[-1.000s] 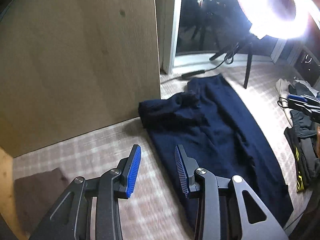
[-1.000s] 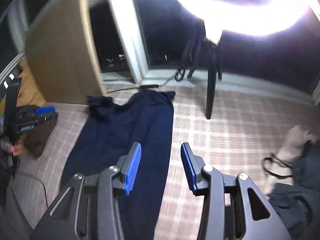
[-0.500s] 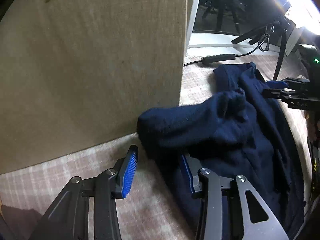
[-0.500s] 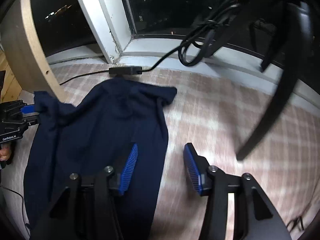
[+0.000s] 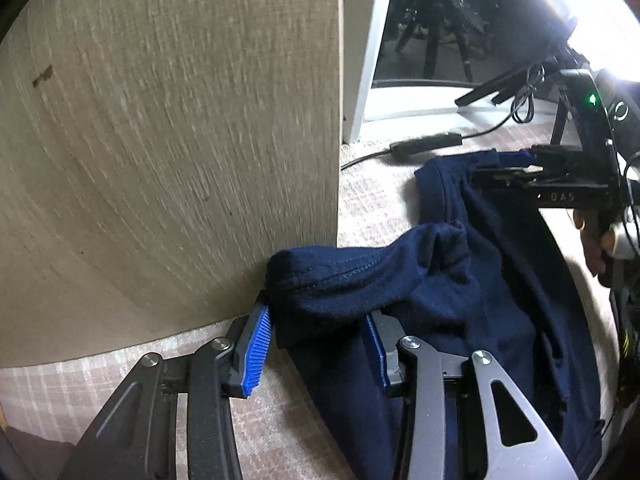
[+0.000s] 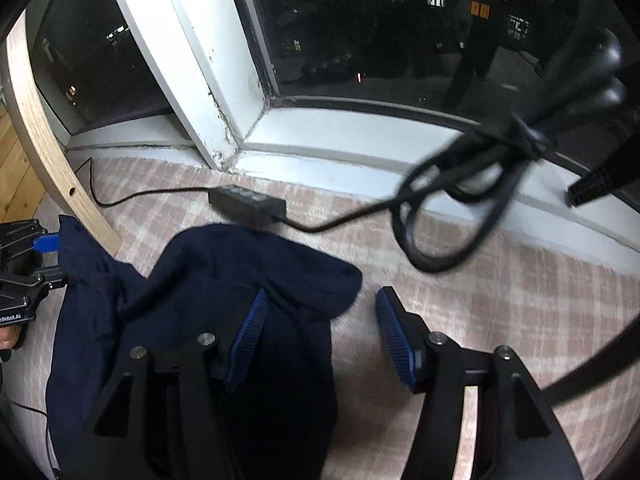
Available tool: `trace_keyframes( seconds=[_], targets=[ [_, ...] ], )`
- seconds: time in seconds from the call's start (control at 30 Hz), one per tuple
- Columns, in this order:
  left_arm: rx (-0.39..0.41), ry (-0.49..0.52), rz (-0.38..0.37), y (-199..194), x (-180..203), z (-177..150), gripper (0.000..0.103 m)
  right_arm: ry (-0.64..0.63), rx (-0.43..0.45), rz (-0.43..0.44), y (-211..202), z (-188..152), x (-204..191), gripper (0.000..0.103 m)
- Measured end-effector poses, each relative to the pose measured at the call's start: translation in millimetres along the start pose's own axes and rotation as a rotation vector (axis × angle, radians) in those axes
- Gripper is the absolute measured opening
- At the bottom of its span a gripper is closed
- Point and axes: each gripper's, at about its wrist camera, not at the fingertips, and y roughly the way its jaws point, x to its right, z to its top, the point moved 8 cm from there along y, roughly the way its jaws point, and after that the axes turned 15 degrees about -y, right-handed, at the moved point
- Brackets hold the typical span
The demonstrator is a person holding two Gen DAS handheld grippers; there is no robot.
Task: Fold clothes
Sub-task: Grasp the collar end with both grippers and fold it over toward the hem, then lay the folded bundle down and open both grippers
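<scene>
While the left gripper (image 5: 316, 344) spreads its jaws wide around a bunched corner of the dark navy knit garment (image 5: 460, 280), the cloth lies on the pale checked carpet (image 6: 500, 280); the right gripper (image 6: 320, 332), jaws wide, straddles its far corner below the white-framed window (image 6: 192, 60).

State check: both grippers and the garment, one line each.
left gripper: open, fingers either side of a bunched corner of the garment.
right gripper: open, over the garment's far corner, gripping nothing.
navy garment: unfolded, rumpled, lying on the plaid rug.
</scene>
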Motion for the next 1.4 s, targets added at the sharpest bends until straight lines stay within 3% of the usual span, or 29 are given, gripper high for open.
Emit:
trace_keyframes(
  seconds=[0.03, 0.1, 0.13, 0.33, 0.57, 0.7, 0.83, 1.03, 1.23, 1.37, 1.4],
  targets=[
    [0.003, -0.006, -0.008, 0, 0, 0, 0.019, -0.006, 0.007, 0.003, -1, 0, -3, 0.036],
    [0.017, -0.005, -0.022, -4, 1, 0, 0.013, -0.020, 0.021, 0.010, -5, 1, -8, 0.016],
    [0.025, 0.001, -0.029, -7, 2, -1, 0.008, -0.027, 0.028, 0.013, -6, 1, -11, 0.014],
    [0.086, 0.063, -0.045, -44, 13, -3, 0.007, -0.068, 0.169, -0.001, -75, 5, -28, 0.012],
    [0.176, 0.097, -0.095, -132, 26, -25, 0.007, -0.122, 0.275, 0.001, -196, -7, -55, 0.012],
    [0.205, 0.097, -0.137, -184, 39, -61, 0.006, -0.162, 0.292, -0.006, -259, -35, -85, 0.012],
    [0.211, 0.081, -0.170, -226, 43, -116, 0.006, -0.161, 0.306, 0.000, -304, -84, -120, 0.012],
    [0.166, 0.051, -0.202, -256, 42, -212, 0.006, -0.146, 0.273, -0.021, -330, -175, -171, 0.012],
    [0.017, 0.004, -0.248, -207, 49, -288, 0.008, -0.088, 0.148, -0.011, -299, -250, -191, 0.012],
    [-0.130, 0.052, -0.132, -176, 45, -346, 0.011, -0.119, -0.002, -0.012, -290, -289, -205, 0.018],
    [-0.154, 0.053, -0.121, -179, 43, -355, 0.011, -0.128, -0.040, -0.018, -290, -298, -207, 0.026]
  ],
)
